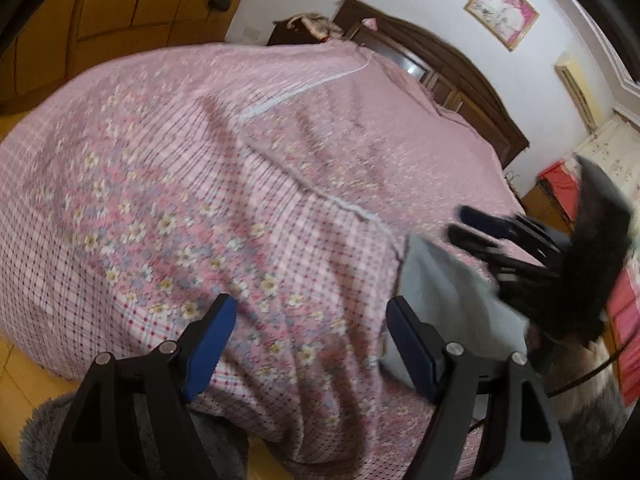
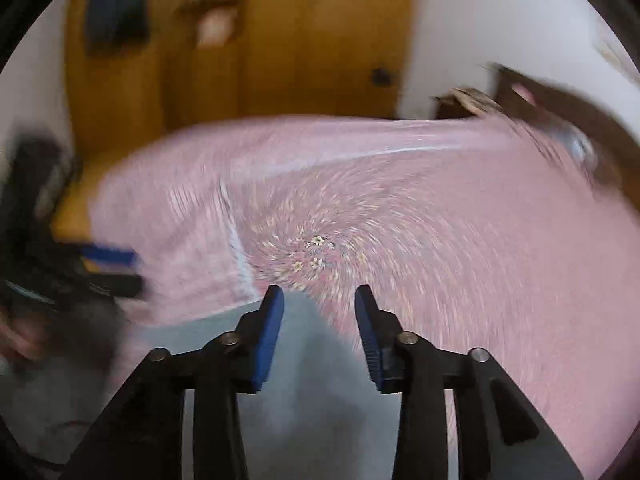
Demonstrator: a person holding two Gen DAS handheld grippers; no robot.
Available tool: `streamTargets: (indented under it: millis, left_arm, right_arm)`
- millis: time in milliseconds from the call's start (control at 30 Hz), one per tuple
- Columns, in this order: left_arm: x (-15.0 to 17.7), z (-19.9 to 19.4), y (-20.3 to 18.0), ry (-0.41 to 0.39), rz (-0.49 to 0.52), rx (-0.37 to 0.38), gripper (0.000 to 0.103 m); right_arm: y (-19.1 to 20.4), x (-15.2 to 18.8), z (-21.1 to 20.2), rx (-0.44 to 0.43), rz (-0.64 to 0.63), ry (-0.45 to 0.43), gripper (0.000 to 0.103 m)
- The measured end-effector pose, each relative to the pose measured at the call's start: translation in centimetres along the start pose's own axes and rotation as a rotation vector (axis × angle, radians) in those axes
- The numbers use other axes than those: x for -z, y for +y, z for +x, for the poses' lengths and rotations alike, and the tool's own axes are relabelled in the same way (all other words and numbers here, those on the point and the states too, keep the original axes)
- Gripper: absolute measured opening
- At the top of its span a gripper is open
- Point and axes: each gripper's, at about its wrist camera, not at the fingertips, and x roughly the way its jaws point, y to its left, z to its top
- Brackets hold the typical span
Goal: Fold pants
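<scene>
Both grippers, left gripper (image 1: 310,312) and right gripper (image 2: 319,300), gape empty; framed picture (image 1: 502,10) (left view only).

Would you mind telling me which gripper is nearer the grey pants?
Right. The right gripper hangs open directly over the grey pants; the left gripper is off to their side, over the bedspread.

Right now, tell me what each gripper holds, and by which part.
Nothing is held. The left gripper stands open over the bedspread; the right gripper is open above the grey pants, pads clear of the cloth.
</scene>
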Motion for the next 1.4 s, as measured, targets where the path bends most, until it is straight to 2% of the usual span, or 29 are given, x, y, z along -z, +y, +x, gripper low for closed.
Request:
streamTargets:
  millis: [33, 67, 100, 167, 233, 400, 467, 533, 600, 667, 733, 767, 800, 867, 933, 1033, 1067, 1133, 1167, 1200, 1233, 1267, 1300, 1367, 1400]
  left_arm:
    - [0.1, -0.2, -0.5, -0.018, 0.028, -0.004, 0.081]
    - [0.1, -0.4, -1.4, -0.037, 0.074, -0.014, 0.081]
    - [0.0, -0.3, -2.2, -0.042, 0.104, -0.038, 0.081]
    - [0.1, 0.1, -4.4, -0.056, 0.165, -0.110, 0.081]
    - [0.2, 0.8, -7.4, -0.052, 0.241, -0.113, 0.081]
    - [1.5, 2.0, -16.1, -0.055, 0.381, 0.049, 0.081]
    - [2.4, 2.9, -19.5, -0.036, 0.451, 0.130, 0.081]
    - [3.3, 3.8, -21.8, -0.015, 0.487, 0.159, 0.081]
    - [4.7, 5.3, -23.1, -0.025, 0.519, 0.150, 0.081]
    - [6.4, 7.2, -23.4, -0.034, 0.563, 0.124, 0.081]
    - [8.4, 9.3, -23.2, -0.001, 0.602, 0.068, 0.081]
    - [9.2, 9.8, -23.2, -0.009, 0.620, 0.045, 0.081]
    - [9.9, 9.7, -23.5, -0.052, 0.645, 0.024, 0.081]
    - [10.4, 9.6, -24.2, -0.080, 0.679, -0.002, 0.081]
    - [10.5, 8.6, -25.3, -0.082, 0.705, 0.028, 0.080]
    - [10.8, 6.2, -27.9, -0.098, 0.738, 0.135, 0.080]
    - [11.0, 5.9, -28.6, -0.101, 0.741, 0.157, 0.081]
    - [11.9, 6.0, -30.3, -0.074, 0.739, 0.199, 0.079]
    - [12.6, 6.9, -31.0, -0.037, 0.727, 0.214, 0.072]
    - [12.8, 7.7, -31.2, -0.005, 0.720, 0.217, 0.068]
    - [13.3, 8.6, -31.5, 0.030, 0.715, 0.213, 0.062]
    - [13.8, 9.6, -31.6, 0.054, 0.715, 0.196, 0.061]
    - [14.7, 10.0, -31.6, 0.043, 0.726, 0.171, 0.062]
    - [15.6, 10.0, -31.9, 0.014, 0.752, 0.148, 0.062]
    - [15.7, 9.9, -32.3, 0.010, 0.762, 0.138, 0.062]
  right_arm:
    - [-0.1, 1.5, -2.5, 0.007, 0.078, -0.039, 0.048]
    - [0.0, 3.3, -4.7, 0.030, 0.134, -0.072, 0.056]
    - [0.3, 4.7, -6.3, 0.063, 0.167, -0.094, 0.058]
    - [1.2, 8.2, -9.5, 0.158, 0.238, -0.124, 0.058]
    - [1.3, 10.9, -11.5, 0.207, 0.357, -0.129, 0.058]
    - [0.0, 15.8, -13.9, 0.212, 0.592, -0.132, 0.058]
    - [-0.3, 16.9, -14.2, 0.220, 0.641, -0.150, 0.058]
    - [-0.7, 17.8, -14.7, 0.219, 0.674, -0.171, 0.058]
    - [-1.2, 18.1, -15.1, 0.210, 0.687, -0.185, 0.058]
    - [-1.6, 18.2, -15.6, 0.259, 0.665, -0.196, 0.058]
    - [-1.8, 18.5, -15.3, 0.317, 0.618, -0.167, 0.058]
    - [-1.9, 18.7, -14.7, 0.322, 0.608, -0.136, 0.058]
    - [-2.1, 19.1, -14.3, 0.308, 0.619, -0.116, 0.058]
    - [-2.8, 19.2, -14.5, 0.274, 0.648, -0.112, 0.058]
    - [-3.9, 18.4, -15.8, 0.290, 0.656, -0.150, 0.058]
    - [-6.8, 17.9, -18.7, 0.344, 0.682, -0.265, 0.058]
    - [-8.0, 18.2, -19.1, 0.368, 0.701, -0.281, 0.056]
    - [-9.3, 19.0, -19.4, 0.442, 0.715, -0.280, 0.032]
    - [-9.8, 19.8, -19.3, 0.508, 0.714, -0.255, 0.017]
    - [-10.2, 20.7, -19.0, 0.568, 0.723, -0.210, 0.013]
    - [-10.5, 21.2, -18.4, 0.592, 0.739, -0.170, 0.013]
    - [-10.9, 22.1, -17.8, 0.603, 0.769, -0.114, 0.011]
    - [-11.2, 23.0, -17.5, 0.601, 0.802, -0.083, 0.007]
    - [-10.8, 23.4, -18.5, 0.604, 0.824, -0.118, 0.006]
    - [-10.4, 23.0, -19.1, 0.648, 0.804, -0.115, 0.007]
